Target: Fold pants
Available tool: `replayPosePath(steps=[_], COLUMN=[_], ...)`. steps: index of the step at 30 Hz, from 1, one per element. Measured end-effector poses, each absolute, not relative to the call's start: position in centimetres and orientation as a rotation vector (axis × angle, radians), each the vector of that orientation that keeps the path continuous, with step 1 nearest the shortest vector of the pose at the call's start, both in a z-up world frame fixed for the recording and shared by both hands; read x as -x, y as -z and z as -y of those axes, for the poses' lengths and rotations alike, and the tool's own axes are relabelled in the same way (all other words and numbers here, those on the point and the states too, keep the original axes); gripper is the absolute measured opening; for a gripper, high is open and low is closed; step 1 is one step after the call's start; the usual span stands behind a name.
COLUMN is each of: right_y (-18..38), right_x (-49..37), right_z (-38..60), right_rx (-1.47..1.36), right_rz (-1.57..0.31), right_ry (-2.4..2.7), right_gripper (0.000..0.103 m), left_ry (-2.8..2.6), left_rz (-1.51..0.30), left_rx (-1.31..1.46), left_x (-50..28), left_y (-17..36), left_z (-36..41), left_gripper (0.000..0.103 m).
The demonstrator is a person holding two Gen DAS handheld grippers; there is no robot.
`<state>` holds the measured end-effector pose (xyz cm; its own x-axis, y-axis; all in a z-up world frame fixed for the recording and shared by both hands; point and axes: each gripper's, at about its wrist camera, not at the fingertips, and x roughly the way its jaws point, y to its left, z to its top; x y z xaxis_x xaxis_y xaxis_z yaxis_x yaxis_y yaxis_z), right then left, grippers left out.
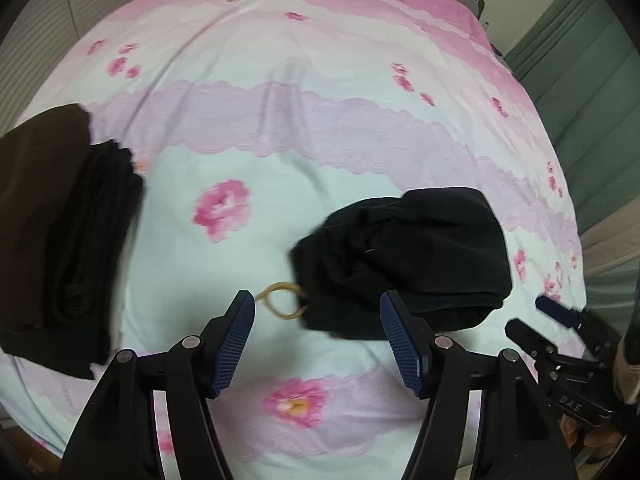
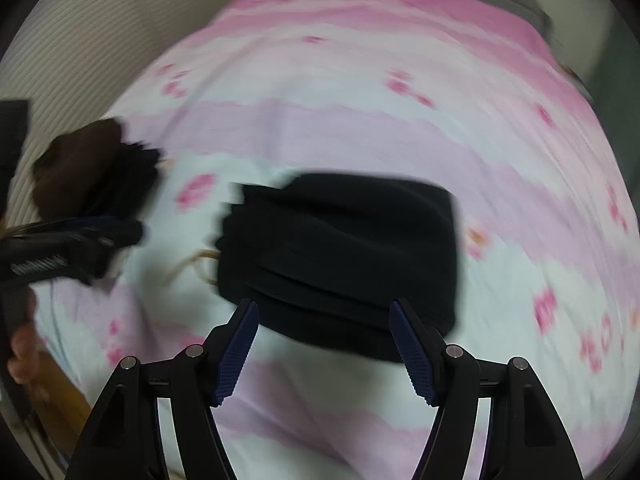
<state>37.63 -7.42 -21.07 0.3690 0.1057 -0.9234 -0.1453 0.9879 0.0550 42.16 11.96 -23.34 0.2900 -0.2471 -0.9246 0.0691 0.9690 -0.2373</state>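
We see the folded black pants [image 1: 404, 260] lying as a compact bundle on the pink floral bedsheet [image 1: 320, 112], with a tan drawstring loop [image 1: 280, 300] protruding from the bundle's left edge. The left gripper [image 1: 318, 344] hovers just in front of the bundle with its fingers [image 1: 236, 344] spread wide and nothing between them, and the right gripper [image 2: 324, 348] likewise stands wide apart and empty over the bundle's near edge, though its view is motion-blurred. A stack of folded dark garments [image 1: 60, 240] rests well apart at the sheet's left side.
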Motion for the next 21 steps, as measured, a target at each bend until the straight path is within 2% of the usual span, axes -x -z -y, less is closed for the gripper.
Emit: replayPosePath(steps=[8,17,21], right_y=[25.2,29.0,29.6], right_x=[-36.0,-36.0,-36.6], right_z=[15.5,17.5,17.5], right_rx=[-0.154,-0.283,-0.288], right_rz=[-1.281,-1.323,-1.309], right_ry=[0.016,0.025,0.005], right_gripper=[0.069,0.069,0.069], left_ry=[0.252,0.115,0.054], left_rz=[-1.338,-1.503,-1.527], left_rx=[0.223,0.301,0.306], left_x=[-46.6,-48.8,-48.9], left_y=[26.7,30.8,31.4], left_z=[-8.1,-6.1,-6.1], left_gripper=[0.064,0.065,0.074])
